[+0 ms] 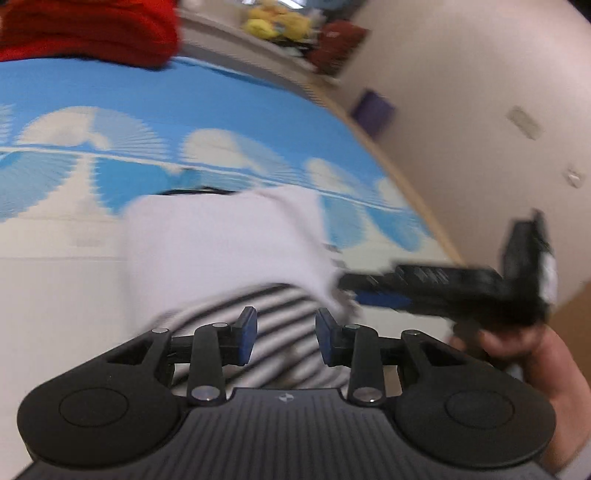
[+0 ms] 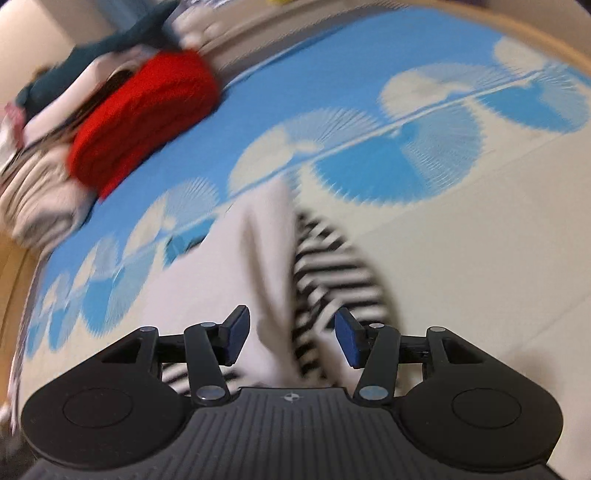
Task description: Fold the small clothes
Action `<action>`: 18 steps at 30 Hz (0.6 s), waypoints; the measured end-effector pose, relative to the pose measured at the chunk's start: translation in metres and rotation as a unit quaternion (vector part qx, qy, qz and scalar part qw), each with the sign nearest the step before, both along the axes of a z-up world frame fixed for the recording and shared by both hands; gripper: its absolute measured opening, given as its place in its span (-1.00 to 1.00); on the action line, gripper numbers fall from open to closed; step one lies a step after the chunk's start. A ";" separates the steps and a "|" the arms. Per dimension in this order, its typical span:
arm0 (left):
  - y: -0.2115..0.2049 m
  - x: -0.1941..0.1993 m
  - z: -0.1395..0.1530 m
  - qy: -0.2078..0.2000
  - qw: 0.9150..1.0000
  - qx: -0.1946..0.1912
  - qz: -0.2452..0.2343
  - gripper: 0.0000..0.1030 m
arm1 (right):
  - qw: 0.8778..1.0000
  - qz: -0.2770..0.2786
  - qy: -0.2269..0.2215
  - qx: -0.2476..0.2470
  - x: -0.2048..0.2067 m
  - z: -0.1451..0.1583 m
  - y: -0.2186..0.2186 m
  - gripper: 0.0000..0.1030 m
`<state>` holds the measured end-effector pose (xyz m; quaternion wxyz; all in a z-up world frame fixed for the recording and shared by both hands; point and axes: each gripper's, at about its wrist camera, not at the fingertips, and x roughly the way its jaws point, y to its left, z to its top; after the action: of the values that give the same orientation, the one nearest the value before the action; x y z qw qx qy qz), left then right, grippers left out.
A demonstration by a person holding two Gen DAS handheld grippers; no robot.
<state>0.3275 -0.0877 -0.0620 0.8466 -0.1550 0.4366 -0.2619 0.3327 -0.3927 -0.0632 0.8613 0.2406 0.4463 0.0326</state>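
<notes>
- Down in the left wrist view, the left gripper (image 1: 286,334) is hanging over a small garment (image 1: 229,251), its blue pads (image 1: 246,334) standing apart with nothing pinched between them.
- That garment is lying on a blue and white patterned mat (image 1: 147,110), with a white part on the far side and a black-and-white striped part showing near, right behind the pads.
- To the right, the right gripper (image 1: 351,286) is reaching in toward the garment's right edge, blurred, with a bare hand (image 1: 517,347) gripping its handle.
- Far off at the left, a red folded cloth (image 1: 88,29) is sitting at the mat's far edge; yellow and dark red soft things (image 1: 280,22) are resting on a ledge beyond it.
- Next, in the right wrist view, the right gripper (image 2: 293,336) is pointing down over the same garment (image 2: 273,258), pads (image 2: 236,338) spread and clear of the fabric.
- White cloth is running between the pads into the distance, with the striped part just to its right, all smeared.
- At the far left, the red folded cloth (image 2: 144,110) is lying beside a heap of pale and dark clothes (image 2: 44,155).
</notes>
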 end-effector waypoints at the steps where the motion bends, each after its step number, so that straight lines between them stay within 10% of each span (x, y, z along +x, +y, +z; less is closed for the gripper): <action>1: 0.006 0.003 -0.003 0.006 1.000 0.005 0.011 -0.28 | 1.000 0.013 0.004 -0.002 0.001 -0.003 0.005 0.05; 4: 0.022 0.013 -0.004 0.022 0.999 0.006 0.039 -0.28 | 0.998 0.038 0.021 -0.045 0.004 -0.014 0.021 0.04; 5: 0.025 0.016 -0.003 0.025 0.999 0.007 0.046 -0.28 | 0.997 0.042 0.027 -0.054 0.004 -0.018 0.024 -0.22; 6: 0.026 0.017 -0.004 0.027 0.998 0.012 0.049 -0.28 | 0.997 0.046 0.032 -0.053 0.003 -0.020 0.026 -0.91; 14: 0.010 -0.002 -0.002 0.045 0.997 0.061 0.019 -0.03 | 0.991 -0.036 -0.095 0.092 -0.028 0.039 -0.030 -0.98; 18: -0.008 -0.006 -0.024 0.063 0.990 0.127 -0.023 0.24 | 0.998 -0.057 0.027 0.007 -0.020 0.000 -0.034 -0.98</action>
<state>0.3213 -0.0955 -0.0859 0.8240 -0.0522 0.5221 -0.2138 0.3129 -0.4270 -0.0636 0.8479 0.2721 0.4546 -0.0202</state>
